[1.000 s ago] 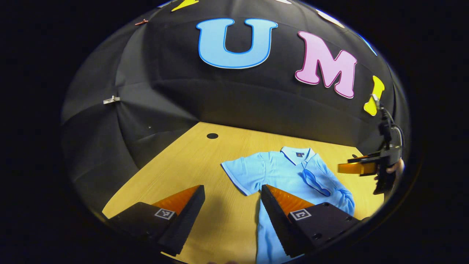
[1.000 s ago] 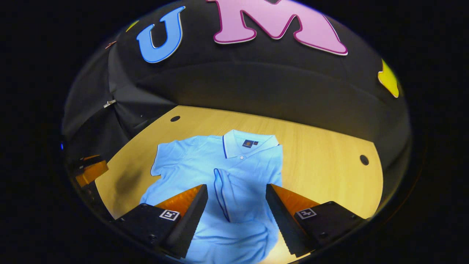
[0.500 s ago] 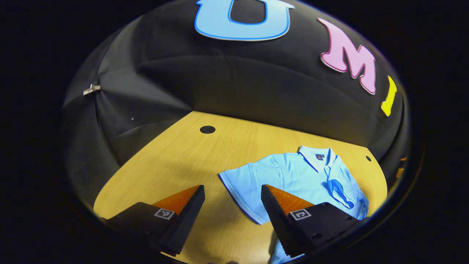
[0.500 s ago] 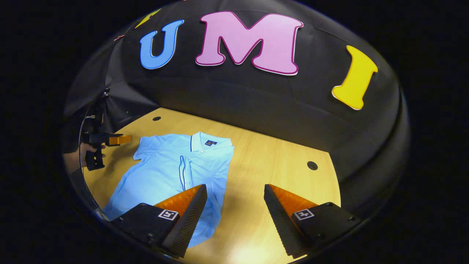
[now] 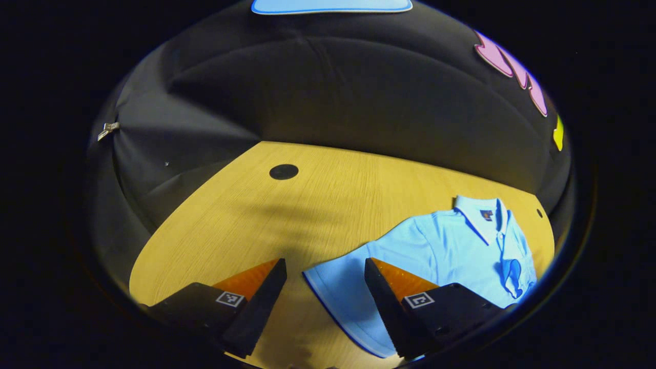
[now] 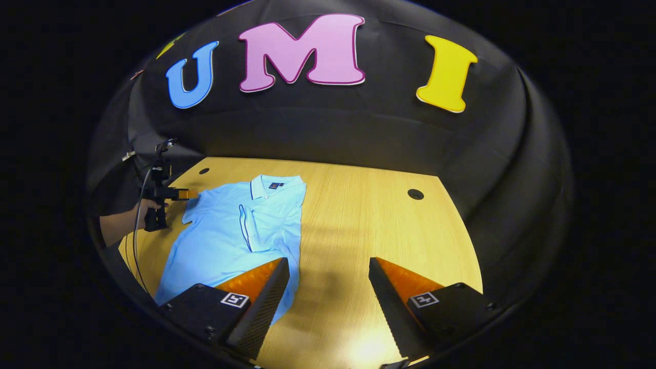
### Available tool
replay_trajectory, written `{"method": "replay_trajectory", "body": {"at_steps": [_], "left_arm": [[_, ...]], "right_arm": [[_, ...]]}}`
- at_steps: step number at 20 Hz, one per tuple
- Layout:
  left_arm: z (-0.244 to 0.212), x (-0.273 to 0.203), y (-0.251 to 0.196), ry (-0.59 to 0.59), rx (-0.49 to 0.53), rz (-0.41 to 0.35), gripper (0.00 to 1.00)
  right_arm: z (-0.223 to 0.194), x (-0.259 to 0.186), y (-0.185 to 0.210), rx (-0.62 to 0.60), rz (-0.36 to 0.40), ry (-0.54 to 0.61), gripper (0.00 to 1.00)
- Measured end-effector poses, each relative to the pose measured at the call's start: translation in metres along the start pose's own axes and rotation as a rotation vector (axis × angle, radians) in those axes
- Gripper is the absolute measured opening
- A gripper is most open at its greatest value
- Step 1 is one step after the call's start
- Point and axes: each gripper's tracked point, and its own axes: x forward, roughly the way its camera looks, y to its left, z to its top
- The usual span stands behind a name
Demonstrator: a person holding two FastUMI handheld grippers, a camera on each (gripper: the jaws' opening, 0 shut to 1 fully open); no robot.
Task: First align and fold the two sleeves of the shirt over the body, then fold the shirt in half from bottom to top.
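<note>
A light blue polo shirt point(image 6: 225, 241) lies flat on the wooden table point(image 6: 369, 230), collar point(image 6: 271, 185) at the far end. One sleeve point(image 6: 266, 225) is folded over the body. The other sleeve point(image 5: 343, 287) lies spread out, its dark-trimmed cuff between the fingers of my left gripper point(image 5: 324, 262), which is open just above it. In the right gripper view, that left gripper point(image 6: 190, 193) shows far off at the shirt's shoulder, held by a hand point(image 6: 146, 206). My right gripper point(image 6: 328, 260) is open over bare table, to the right of the shirt's lower edge.
The table has round cable holes point(image 5: 284, 171) point(image 6: 415, 194) near its far edge. Black cloth walls close in the back and sides. A cable point(image 6: 137, 230) hangs from the left gripper by the table's left edge. Bare wood stretches to the right of the shirt.
My left gripper has moved in over the spread sleeve, whose cuff now lies between its fingers. My right gripper has drawn back and to the right, off the shirt.
</note>
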Motion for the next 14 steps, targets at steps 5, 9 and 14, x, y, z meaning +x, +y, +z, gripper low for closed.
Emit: {"method": "replay_trajectory", "body": {"at_steps": [5,9,14], "left_arm": [[-0.003,0.001,-0.010,0.024,0.052,-0.014,0.95],[-0.008,-0.002,-0.022,0.042,0.061,-0.034,0.48],[-0.006,-0.005,-0.031,0.038,0.049,-0.036,0.07]], "right_arm": [[0.000,0.001,-0.003,0.046,-0.004,-0.015,0.98],[-0.002,0.004,0.001,0.098,0.003,-0.030,0.98],[-0.010,0.008,0.000,0.109,0.014,-0.011,0.98]]}}
